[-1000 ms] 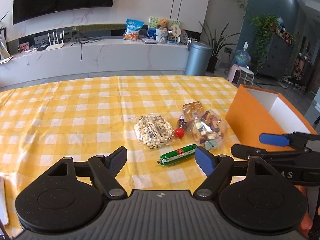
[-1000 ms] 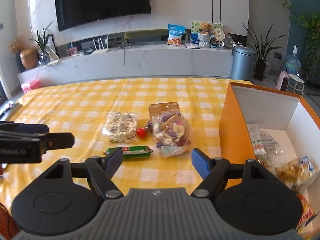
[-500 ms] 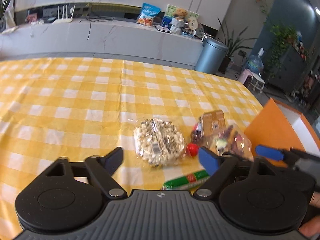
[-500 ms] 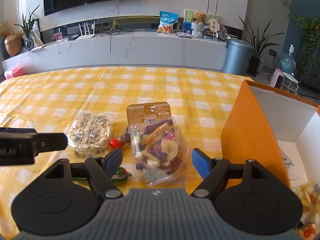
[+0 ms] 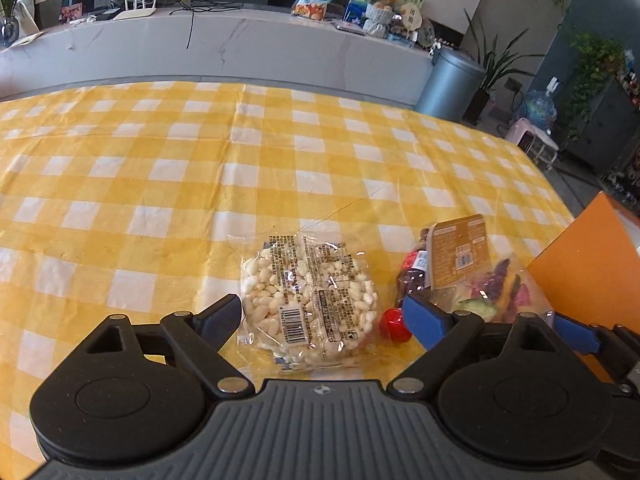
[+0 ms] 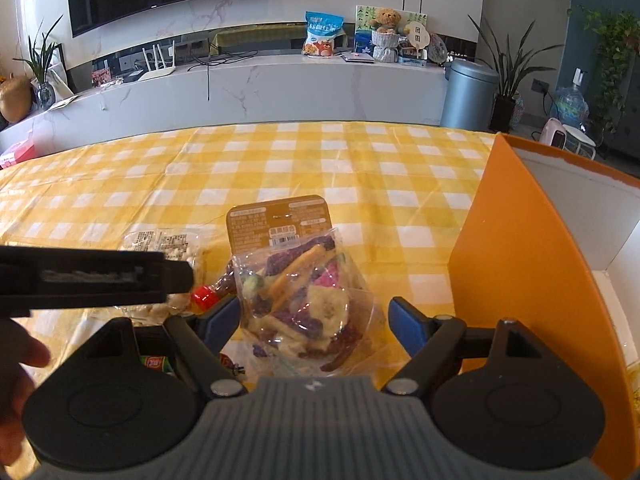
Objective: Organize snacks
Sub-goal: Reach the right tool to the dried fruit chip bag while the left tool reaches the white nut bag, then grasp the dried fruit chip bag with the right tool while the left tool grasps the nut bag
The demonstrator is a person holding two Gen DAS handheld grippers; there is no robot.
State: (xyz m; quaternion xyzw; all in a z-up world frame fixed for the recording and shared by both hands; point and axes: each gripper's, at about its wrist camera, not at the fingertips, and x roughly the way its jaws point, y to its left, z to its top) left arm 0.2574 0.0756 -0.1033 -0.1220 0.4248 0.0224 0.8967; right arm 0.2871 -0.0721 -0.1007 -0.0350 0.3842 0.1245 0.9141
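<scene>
Straddling the popcorn packet (image 5: pixel 310 306), left tool (image 5: pixel 322 318) gapes; right tool (image 6: pixel 312 320) opening around dried-fruit bag (image 6: pixel 304 304).

Woven cotton-look checked tablecloth (image 5: pixel 160 184), glossy clear plastic popcorn bag (image 5: pixel 310 300), crinkly clear chips bag (image 6: pixel 308 300), matt orange card box (image 6: pixel 520 280), matt black plastic grippers (image 5: pixel 322 316).

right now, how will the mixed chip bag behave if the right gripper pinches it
The chip bag is thin clear film, so it will probably crumple and sag. The loose chips inside look brittle and may crack. The right gripper is opening around it, pads not yet touching.
</scene>
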